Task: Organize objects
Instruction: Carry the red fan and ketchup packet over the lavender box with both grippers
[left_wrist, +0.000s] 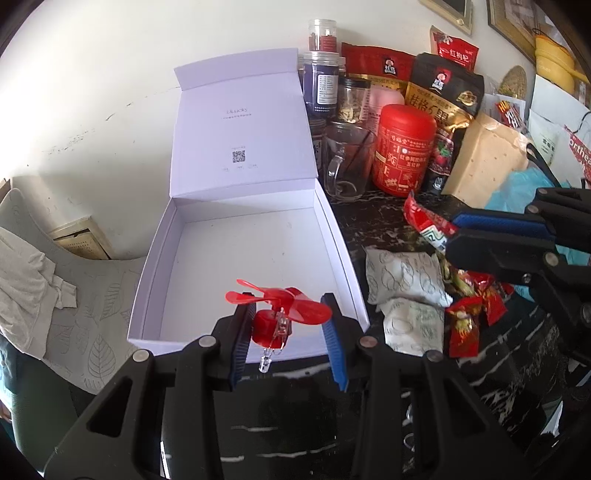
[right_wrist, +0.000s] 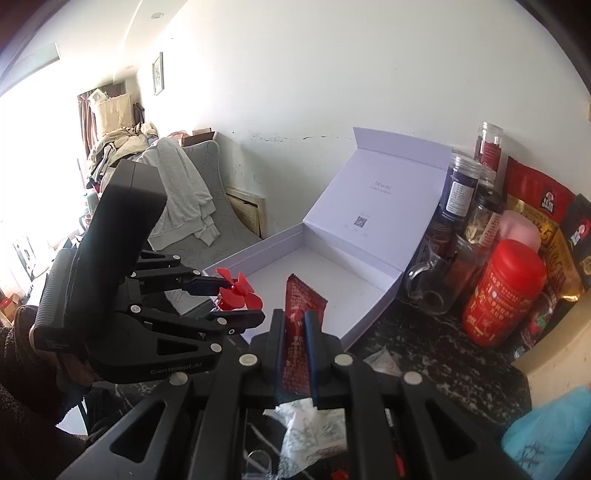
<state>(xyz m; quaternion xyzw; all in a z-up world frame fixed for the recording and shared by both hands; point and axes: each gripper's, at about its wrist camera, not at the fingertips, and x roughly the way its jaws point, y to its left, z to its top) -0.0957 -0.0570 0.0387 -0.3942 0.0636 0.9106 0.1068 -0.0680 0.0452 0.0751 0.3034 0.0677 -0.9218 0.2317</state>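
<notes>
dark marble counter (left_wrist: 369, 229): left gripper (left_wrist: 288, 306) clamps red fan (left_wrist: 277, 301); right gripper (right_wrist: 295, 325) pinches red packet (right_wrist: 301, 314); box lid (left_wrist: 240, 129) reads "ulucky".

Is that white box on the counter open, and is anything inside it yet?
Open and empty: the white box has its lid standing upright, and its floor is bare.

Grey leaf-patterned chair (left_wrist: 92, 314) draped with pale clothing (left_wrist: 26, 273); framed picture (right_wrist: 158, 73) on the white wall (right_wrist: 332, 74).
</notes>
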